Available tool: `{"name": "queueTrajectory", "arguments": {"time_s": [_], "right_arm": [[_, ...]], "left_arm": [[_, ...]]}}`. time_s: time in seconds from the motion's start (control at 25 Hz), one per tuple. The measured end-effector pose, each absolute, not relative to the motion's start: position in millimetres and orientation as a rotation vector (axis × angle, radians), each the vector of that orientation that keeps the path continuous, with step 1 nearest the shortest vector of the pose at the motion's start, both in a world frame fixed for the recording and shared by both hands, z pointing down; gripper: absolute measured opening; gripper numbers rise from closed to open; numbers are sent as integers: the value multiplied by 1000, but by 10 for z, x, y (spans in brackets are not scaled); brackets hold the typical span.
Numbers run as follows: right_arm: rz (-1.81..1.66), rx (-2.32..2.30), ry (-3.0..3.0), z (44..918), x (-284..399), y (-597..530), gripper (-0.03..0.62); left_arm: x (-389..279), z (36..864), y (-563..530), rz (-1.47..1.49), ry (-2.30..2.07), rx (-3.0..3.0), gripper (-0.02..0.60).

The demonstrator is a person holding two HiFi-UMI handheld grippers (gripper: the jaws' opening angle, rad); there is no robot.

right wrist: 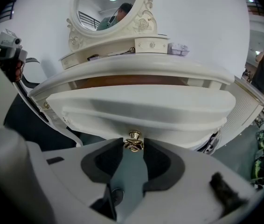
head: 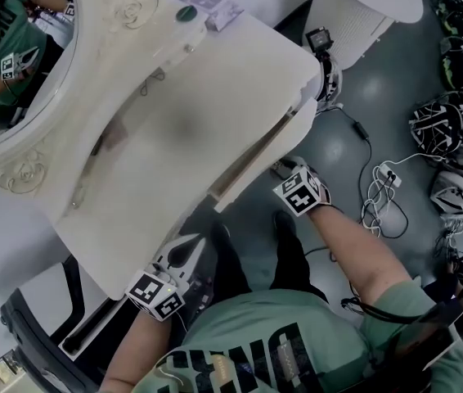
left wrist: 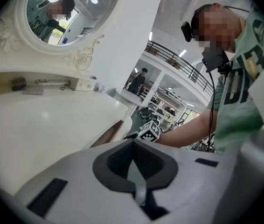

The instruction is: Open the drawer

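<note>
The cream dressing table (head: 174, 121) has its front drawer (right wrist: 141, 111) pulled out a little, and a brown gap (right wrist: 127, 81) shows under the tabletop. In the head view the same gap (head: 252, 158) runs along the table's right edge. My right gripper (right wrist: 133, 146) is shut on the drawer's brass knob (right wrist: 133, 136), which sits between the two dark pads. Its marker cube (head: 301, 191) is just off the drawer front. My left gripper (left wrist: 133, 143) hangs shut and holds nothing, beside the table's near corner (head: 181, 252).
An oval mirror (head: 19, 56) in a carved frame backs the table. A small packet (head: 211, 8) and a green lid (head: 186, 12) lie on the upper shelf. A black chair frame (head: 51, 318) stands at lower left. Cables and headsets (head: 452, 137) litter the floor at right.
</note>
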State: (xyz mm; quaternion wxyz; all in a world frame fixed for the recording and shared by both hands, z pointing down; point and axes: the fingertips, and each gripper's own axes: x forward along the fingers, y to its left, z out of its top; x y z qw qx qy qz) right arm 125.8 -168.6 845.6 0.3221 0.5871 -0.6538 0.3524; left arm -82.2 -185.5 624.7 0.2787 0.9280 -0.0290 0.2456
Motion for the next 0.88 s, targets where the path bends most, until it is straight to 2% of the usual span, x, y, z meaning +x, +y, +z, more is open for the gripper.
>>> {"name": "queueTrajectory", "arguments": {"time_s": [0.88], "right_arm": [[950, 1555, -1691, 8442, 1258, -1211, 143]], "left_arm": [[-783, 6216, -1682, 661, -45, 2497, 9]]}}
